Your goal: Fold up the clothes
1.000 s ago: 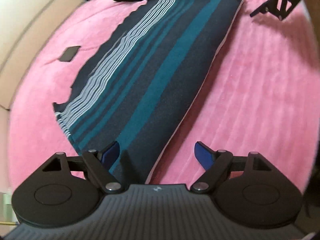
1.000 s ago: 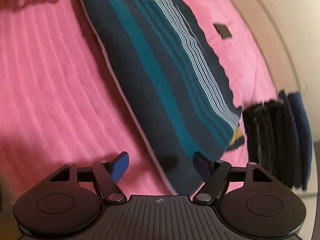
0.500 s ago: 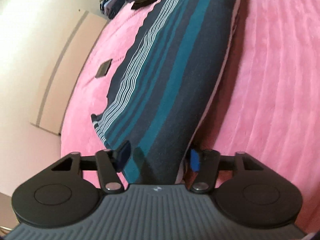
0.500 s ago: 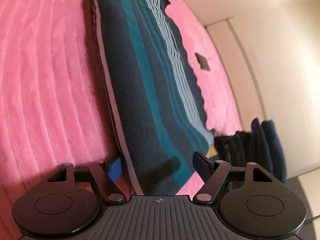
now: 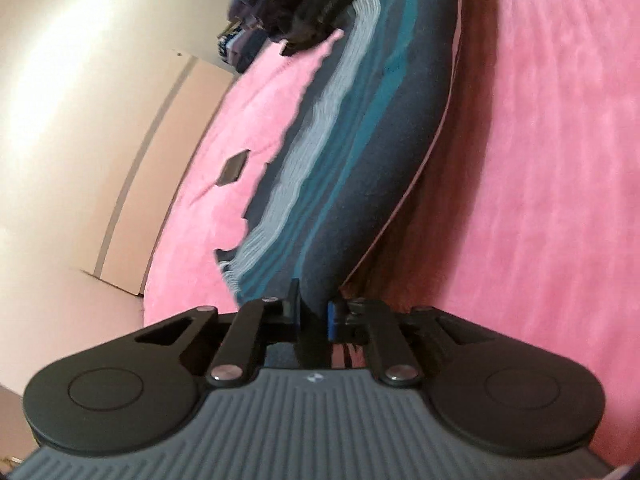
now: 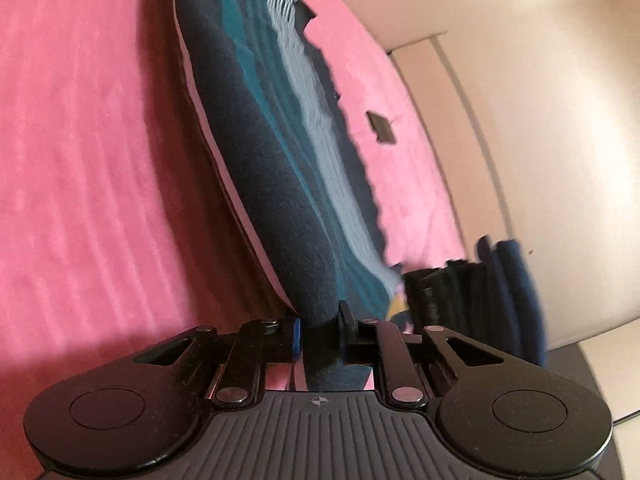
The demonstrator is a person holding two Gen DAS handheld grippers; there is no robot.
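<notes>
the left tongs (image 5: 313,314) are pinched narrow on one near corner of the striped garment (image 5: 360,152), and the right tongs (image 6: 319,336) are clamped the same way on its other near corner, the dark cloth bunched between the blue pads. from both grips the garment runs away across the pink bed (image 5: 540,200), lying long and narrow with its teal and pale stripes up. it looks partly folded already, so i judge that a further fold, carrying the held end toward the far end, is not yet done. a small dark flat object (image 6: 382,128) lies beside the garment toward the bed's wall-side edge, and a stack of dark clothes (image 6: 476,300) sits near the right tongs.
</notes>
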